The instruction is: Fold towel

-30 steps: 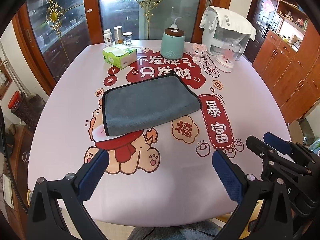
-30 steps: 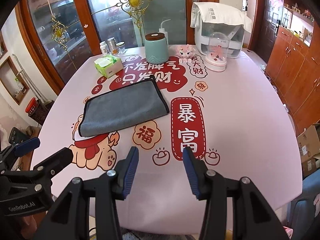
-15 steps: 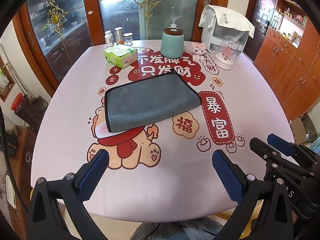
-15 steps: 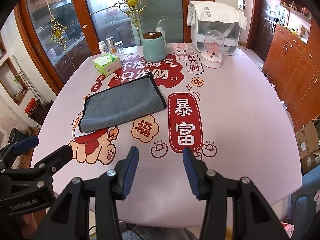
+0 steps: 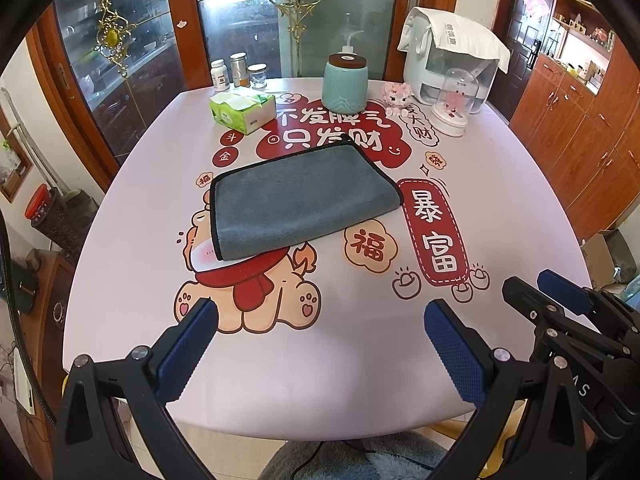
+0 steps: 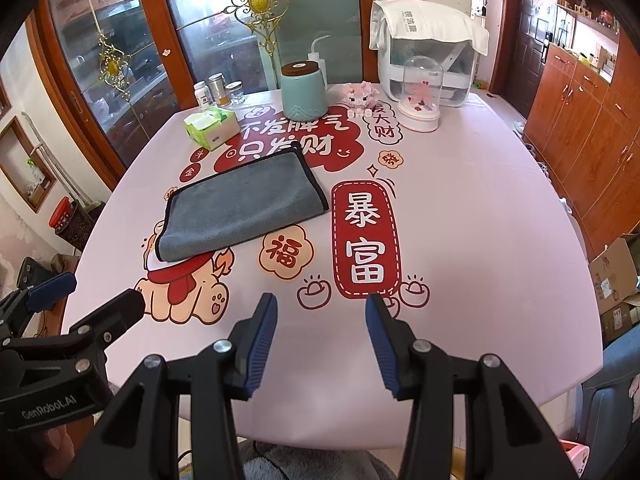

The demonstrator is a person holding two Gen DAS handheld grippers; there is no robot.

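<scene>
A grey towel [image 5: 300, 200] with a black hem lies folded flat in the middle of the pink printed table [image 5: 500, 200]; it also shows in the right wrist view [image 6: 244, 204]. My left gripper [image 5: 320, 340] is open and empty, held above the table's near edge, well short of the towel. My right gripper [image 6: 320, 336] is open and empty, also at the near edge, to the right of the towel. Each gripper shows in the other's view: the right one [image 5: 560, 300] at the lower right, the left one [image 6: 80, 300] at the lower left.
At the back of the table stand a green tissue box [image 5: 242, 109], three small jars [image 5: 238, 72], a teal canister [image 5: 345, 82], a pink toy [image 5: 396, 96], a glass dome [image 5: 454, 104] and a white appliance [image 5: 452, 60]. Wooden cabinets [image 5: 580, 140] stand to the right.
Both grippers have pulled back slightly towards the near edge of the table, so the towel looks a little farther away. The towel has not moved. Both stay open.
</scene>
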